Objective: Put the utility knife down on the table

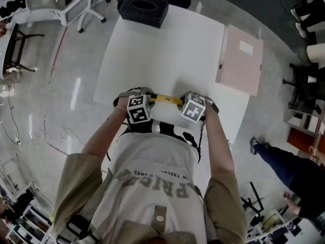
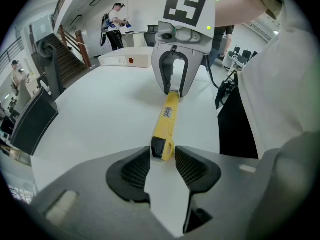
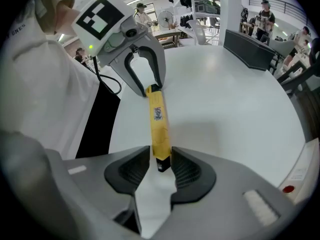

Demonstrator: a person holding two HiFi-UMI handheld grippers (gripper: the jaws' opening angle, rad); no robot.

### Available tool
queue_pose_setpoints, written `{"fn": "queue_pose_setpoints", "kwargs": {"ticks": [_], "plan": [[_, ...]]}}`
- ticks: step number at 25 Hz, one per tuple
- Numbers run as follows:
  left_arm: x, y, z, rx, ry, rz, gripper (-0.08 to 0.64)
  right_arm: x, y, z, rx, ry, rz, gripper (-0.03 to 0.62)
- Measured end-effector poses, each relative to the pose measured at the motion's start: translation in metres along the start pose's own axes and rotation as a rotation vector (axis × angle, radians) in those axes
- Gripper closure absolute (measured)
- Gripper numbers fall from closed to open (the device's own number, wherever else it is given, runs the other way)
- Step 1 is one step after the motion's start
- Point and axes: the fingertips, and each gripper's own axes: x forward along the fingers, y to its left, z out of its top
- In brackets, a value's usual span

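Counter (image 1: pixel 167 44): white, rectangular, smooth matte top with a faint sheen. Person standing at its near edge, light printed T-shirt, bare forearms reaching over the edge. Flat pale-pink carton (image 1: pixel 238 60), rectangular with a small white label, lies along the right edge toward the far corner. Dark tissue box (image 1: pixel 143 9), hard-edged block with an oval slot on top, sits at the far edge by the left corner. Left gripper (image 1: pixel 148 96) and right gripper (image 1: pixel 183 101) are both close to the near edge, angled steeply down and facing each other. Each has a grey moulded body, a white cube with black square markers, and curved grey jaws with black ribbed pads. Utility knife (image 1: pixel 166 99) spans between them, running parallel to the near edge at about its middle. It is a long, slim yellow plastic body with a small printed label at mid-length. In the left gripper view the knife's blunt end with the black cap sits between the pad tips, and the jaws are closed on its flanks at a fairly wide setting. In the right gripper view the narrower end, with a small black tip, is pinched firmly between the pads. The knife sits low over the counter, a soft shadow beside it; cannot tell whether it touches the surface.
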Motion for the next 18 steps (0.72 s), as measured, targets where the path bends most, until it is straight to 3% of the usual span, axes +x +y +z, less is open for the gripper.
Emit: {"fn": "queue_pose_setpoints", "kwargs": {"ticks": [8, 12, 18], "plan": [[-0.002, 0.002, -0.002, -0.066, -0.053, 0.016, 0.394, -0.013, -0.004, 0.003, 0.051, -0.086, -0.027, 0.454], [-0.008, 0.006, -0.003, -0.079, -0.064, 0.04, 0.402, -0.03, -0.008, 0.009, 0.133, -0.178, -0.047, 0.454], [-0.036, 0.02, 0.018, -0.168, -0.198, 0.106, 0.407, -0.064, -0.019, 0.018, 0.228, -0.368, -0.139, 0.454]]}}
